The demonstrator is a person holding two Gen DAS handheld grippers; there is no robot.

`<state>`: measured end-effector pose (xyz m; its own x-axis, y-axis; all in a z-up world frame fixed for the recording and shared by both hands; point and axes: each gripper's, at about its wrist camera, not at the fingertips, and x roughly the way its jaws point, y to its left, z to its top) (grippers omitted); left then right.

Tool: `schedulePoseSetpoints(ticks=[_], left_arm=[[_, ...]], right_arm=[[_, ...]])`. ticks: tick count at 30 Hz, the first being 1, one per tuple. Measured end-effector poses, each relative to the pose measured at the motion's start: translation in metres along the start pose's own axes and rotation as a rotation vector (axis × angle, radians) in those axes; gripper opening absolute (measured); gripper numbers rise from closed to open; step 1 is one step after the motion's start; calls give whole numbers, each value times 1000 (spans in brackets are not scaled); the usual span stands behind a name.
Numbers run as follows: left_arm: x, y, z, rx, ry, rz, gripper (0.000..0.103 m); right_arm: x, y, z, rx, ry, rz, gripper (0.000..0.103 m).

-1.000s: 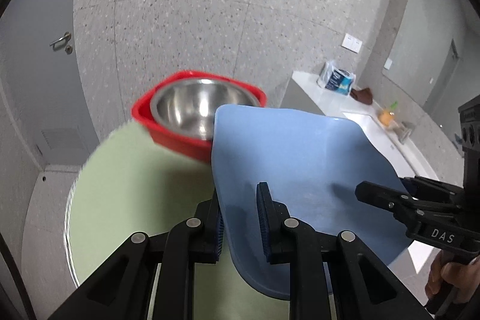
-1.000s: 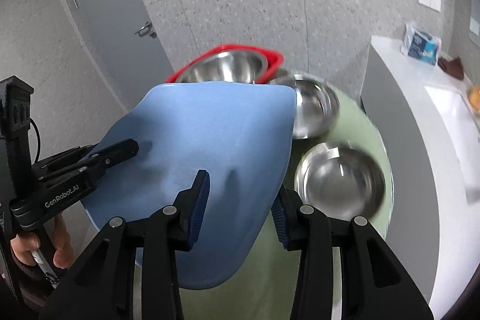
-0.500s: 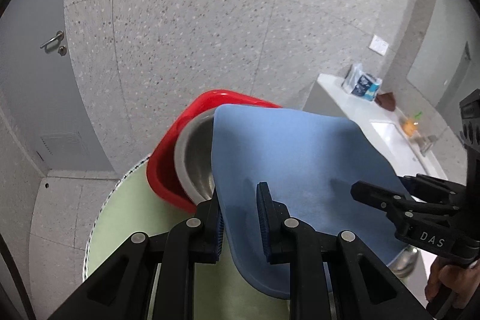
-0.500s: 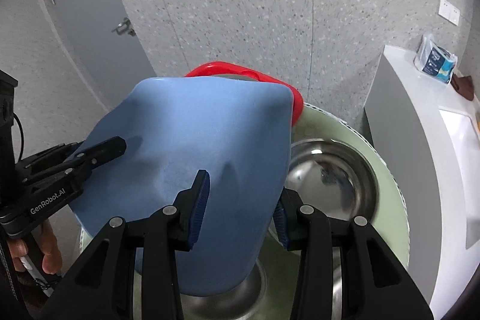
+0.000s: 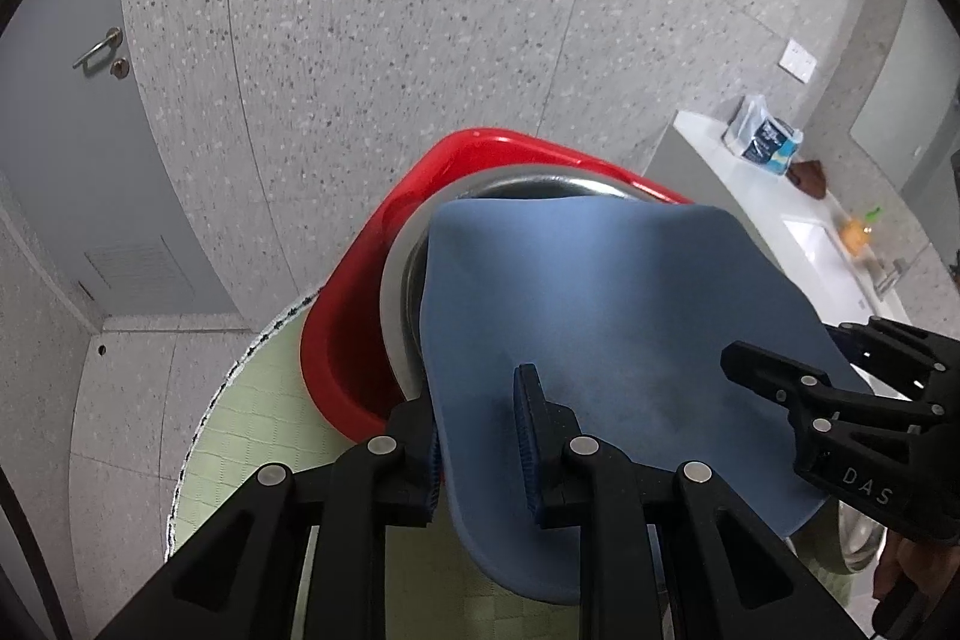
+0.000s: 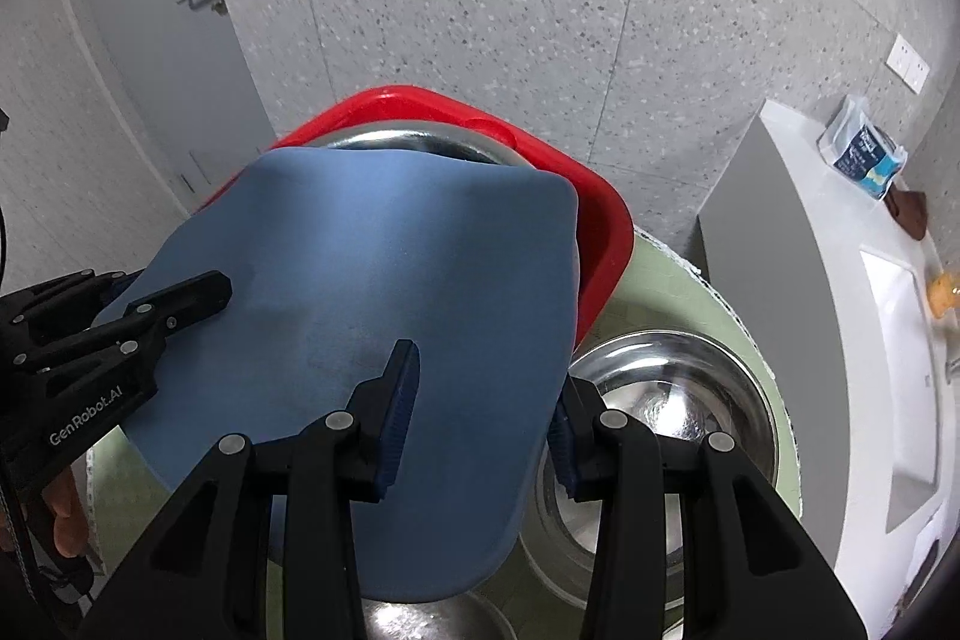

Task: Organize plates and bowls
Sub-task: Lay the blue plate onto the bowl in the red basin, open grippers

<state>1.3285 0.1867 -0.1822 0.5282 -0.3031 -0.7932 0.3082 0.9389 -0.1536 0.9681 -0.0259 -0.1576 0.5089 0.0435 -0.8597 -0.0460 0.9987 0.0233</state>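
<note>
A blue plate is held in the air between both grippers, its far edge over a red basin that holds a steel bowl. My left gripper is shut on the plate's left rim. My right gripper is shut on the plate's right rim. The basin and its bowl also show in the right wrist view. The plate hides most of the bowl.
The round green table carries two more steel bowls at the right and near edge. A white counter with a sink and a tissue pack stands to the right. A grey door is at the left.
Both grippers have carried the blue plate forward towards the red basin; the plate's far edge now covers most of the steel bowl in it.
</note>
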Motion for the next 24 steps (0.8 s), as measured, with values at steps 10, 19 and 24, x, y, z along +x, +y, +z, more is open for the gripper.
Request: schedulePoseSetpoints(ticks=[10,19,24], left_arm=[[5,-10,-8,29,-19,43,50],[-9,-24,-19,6,-37,82,75],[-36,-27,-32,-36,-94,114,87]], right_arm=[[7,4,1,-7,1,-40,46],[-7,6,-3,6,-39,-18,66],[-25,-6,-10,41,-72,9,72]])
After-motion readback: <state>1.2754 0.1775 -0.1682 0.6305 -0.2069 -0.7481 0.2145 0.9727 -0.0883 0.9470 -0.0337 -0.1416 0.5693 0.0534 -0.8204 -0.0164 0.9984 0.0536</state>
